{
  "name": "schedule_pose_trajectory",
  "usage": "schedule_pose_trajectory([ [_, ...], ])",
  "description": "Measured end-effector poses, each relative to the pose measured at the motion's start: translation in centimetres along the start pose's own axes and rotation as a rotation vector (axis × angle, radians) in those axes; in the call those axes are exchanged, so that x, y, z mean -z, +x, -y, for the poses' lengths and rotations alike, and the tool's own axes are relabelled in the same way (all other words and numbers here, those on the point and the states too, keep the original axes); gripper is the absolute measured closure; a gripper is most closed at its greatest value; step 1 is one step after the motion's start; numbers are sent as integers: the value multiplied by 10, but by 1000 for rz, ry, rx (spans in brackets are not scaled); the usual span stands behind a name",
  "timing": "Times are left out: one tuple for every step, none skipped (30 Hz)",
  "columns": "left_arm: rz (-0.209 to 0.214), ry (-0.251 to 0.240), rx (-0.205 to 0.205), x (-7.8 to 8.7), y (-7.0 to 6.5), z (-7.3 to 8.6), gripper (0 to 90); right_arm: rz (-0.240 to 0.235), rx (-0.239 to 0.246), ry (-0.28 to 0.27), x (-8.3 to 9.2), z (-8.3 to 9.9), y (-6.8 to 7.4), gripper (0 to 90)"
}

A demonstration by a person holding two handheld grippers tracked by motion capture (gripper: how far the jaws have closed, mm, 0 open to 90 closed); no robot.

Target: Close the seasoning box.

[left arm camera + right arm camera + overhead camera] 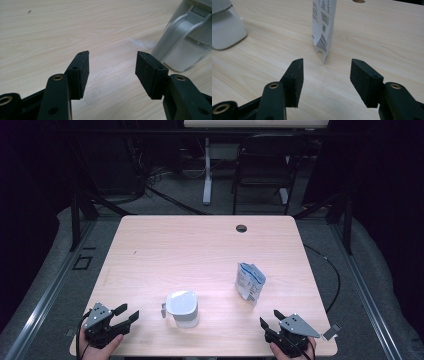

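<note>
One jug (pixel 182 308); one pouch (pixel 249 281); two grippers.

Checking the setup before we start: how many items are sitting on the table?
2. A white lidded jug near the front edge between the grippers, and a white-and-blue pouch standing to its right, farther back. Nothing looks hidden.

Table (pixel 165 250) showing pale matt wood grain, white jug (pixel 182 308) ahead of left gripper (pixel 112 72) looking smooth glossy plastic, pouch (pixel 323 27) ahead of right gripper (pixel 325 77) appearing printed, creased film, pads (pixel 146 72) looking matt, rough black.
</note>
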State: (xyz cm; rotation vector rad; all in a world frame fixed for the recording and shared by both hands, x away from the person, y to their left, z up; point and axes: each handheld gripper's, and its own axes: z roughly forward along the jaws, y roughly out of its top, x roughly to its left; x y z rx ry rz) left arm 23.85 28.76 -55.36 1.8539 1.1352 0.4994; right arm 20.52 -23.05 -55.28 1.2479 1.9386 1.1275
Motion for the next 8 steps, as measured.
schedule_pose_trajectory([
  [-2,2,-2,1,1,0,446,2,-6,2,0,1,-1,442],
  [-6,-5,3,1,1,1,443,6,-4,5,0,1,-2,442],
  [-6,-2,4,3,2,1,440,9,-5,8,1,2,-3,442],
  [-13,-13,10,3,3,2,440,13,-10,7,1,3,-4,442],
  [-14,-6,11,3,4,2,440,14,-17,8,1,4,-5,442],
  [-17,-7,14,4,5,2,440,15,-23,5,1,4,-5,441],
  [-16,-14,14,4,6,1,440,14,-27,2,1,4,-6,441],
  [-21,-20,15,5,6,1,439,19,-27,6,1,4,-6,441],
])
